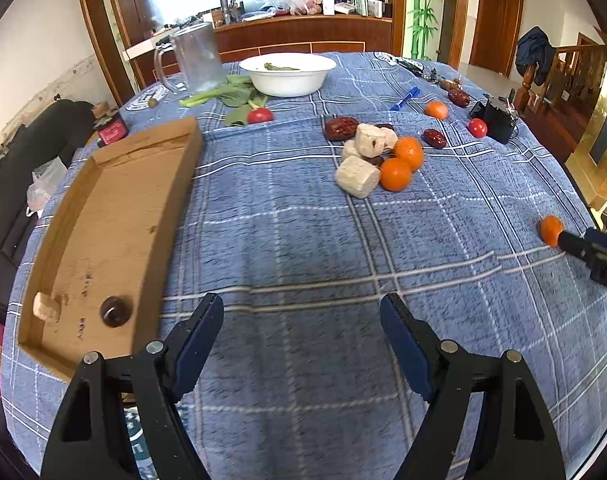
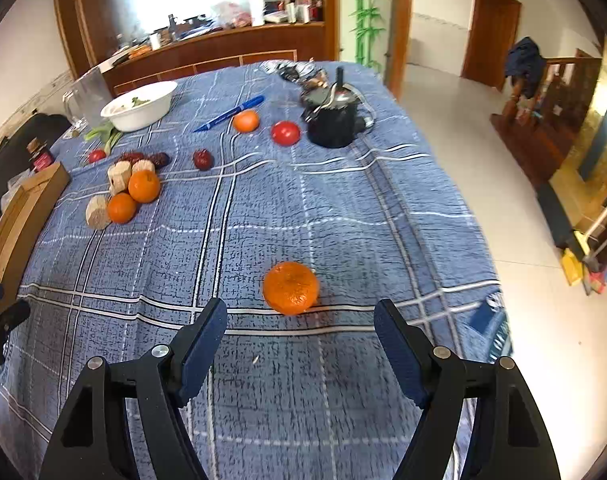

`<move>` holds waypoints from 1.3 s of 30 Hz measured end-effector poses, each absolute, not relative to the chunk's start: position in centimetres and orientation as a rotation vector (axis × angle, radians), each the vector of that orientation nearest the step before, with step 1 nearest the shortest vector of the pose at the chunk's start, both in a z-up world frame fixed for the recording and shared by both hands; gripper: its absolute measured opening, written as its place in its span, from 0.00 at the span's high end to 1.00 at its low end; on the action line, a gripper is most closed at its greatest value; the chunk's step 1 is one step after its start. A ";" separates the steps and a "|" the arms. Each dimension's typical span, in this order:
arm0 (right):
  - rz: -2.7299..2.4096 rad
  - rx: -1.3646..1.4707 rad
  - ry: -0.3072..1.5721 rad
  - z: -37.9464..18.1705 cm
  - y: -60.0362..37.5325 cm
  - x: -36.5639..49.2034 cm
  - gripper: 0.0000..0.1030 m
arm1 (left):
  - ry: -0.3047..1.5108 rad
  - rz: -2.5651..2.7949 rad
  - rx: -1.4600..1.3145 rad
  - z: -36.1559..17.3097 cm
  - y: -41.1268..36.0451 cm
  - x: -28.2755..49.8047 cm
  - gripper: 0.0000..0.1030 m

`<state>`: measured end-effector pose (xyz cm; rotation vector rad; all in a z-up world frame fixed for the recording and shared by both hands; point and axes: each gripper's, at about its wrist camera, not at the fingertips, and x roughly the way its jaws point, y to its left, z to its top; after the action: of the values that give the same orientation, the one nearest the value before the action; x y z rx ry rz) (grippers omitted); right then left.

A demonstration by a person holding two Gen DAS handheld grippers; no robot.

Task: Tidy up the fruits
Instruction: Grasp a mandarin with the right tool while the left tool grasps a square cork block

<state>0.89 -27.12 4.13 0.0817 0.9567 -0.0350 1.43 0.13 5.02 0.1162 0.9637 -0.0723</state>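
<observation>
Two items sit in the cardboard tray [image 1: 115, 216] while most fruit remains on the table [image 1: 303, 248], and my right hand-held gripper [image 2: 300, 320] gapes wide and empty just short of a lone orange [image 2: 290, 288], my left hand-held gripper [image 1: 302, 316] equally wide over bare cloth.

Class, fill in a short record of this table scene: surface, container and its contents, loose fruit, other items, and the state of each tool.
surface: blue plaid cloth
container: cardboard tray, left side of the table
tray contents: one pale chunk, one dark round fruit
nearest fruit: lone orange, just ahead of the right tool
central cluster: two oranges, pale chunks, dark red dates
other items: white bowl, blue pen, clear jug
left tool: open, empty
right tool: open, empty
</observation>
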 end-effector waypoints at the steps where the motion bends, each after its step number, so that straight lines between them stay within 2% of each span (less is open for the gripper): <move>1: -0.021 0.075 0.958 3.9 -26.9 1.1 0.23 | 0.971 -0.071 0.111 4.9 -0.2 2.0 0.23; 2: -0.008 0.065 0.957 3.7 -26.7 1.4 0.23 | 0.976 -0.068 0.106 4.9 -0.4 2.4 0.23; 3: 0.007 0.055 0.953 3.5 -26.5 1.7 0.29 | 0.980 -0.066 0.102 4.8 -0.6 2.9 0.23; 4: 0.020 0.044 0.953 3.3 -26.4 2.0 0.40 | 0.984 -0.061 0.098 4.6 -0.8 3.6 0.23; 5: 0.034 0.026 0.959 3.1 -26.0 2.4 0.46 | 0.988 -0.054 0.095 4.5 -1.1 4.5 0.23; 9: 0.034 -0.036 0.947 2.5 -25.7 2.8 0.62 | 0.993 -0.038 0.064 4.2 -1.5 7.3 0.23; 20: 0.085 0.032 0.973 2.0 -27.0 2.5 0.63 | 0.957 -0.077 0.130 2.0 -3.8 13.0 0.24; 22: 0.086 0.040 0.974 1.9 -27.1 2.5 0.63 | 0.951 -0.107 0.102 1.7 -3.6 13.2 0.39; 23: 0.086 0.044 0.975 1.9 -27.1 2.6 0.63 | 0.960 -0.160 0.058 1.7 -3.4 13.3 0.60; 24: 0.086 0.047 0.975 1.9 -27.1 2.6 0.63 | 0.969 -0.196 0.029 1.7 -3.3 13.3 0.66; 25: 0.090 0.051 0.976 1.9 -27.0 2.6 0.66 | 0.974 -0.191 0.034 1.7 -3.4 13.3 0.66; 30: 0.087 0.057 0.975 2.1 -26.8 2.3 0.66 | 0.965 -0.208 0.117 2.0 -3.6 11.7 0.66; 39: 0.092 0.095 0.951 3.7 -25.5 -0.5 0.66 | 0.987 -0.295 0.034 3.2 -0.5 5.8 0.66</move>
<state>-0.51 -25.54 3.67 0.0946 0.9513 0.0918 5.83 -0.47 3.16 0.0339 0.9869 -0.2948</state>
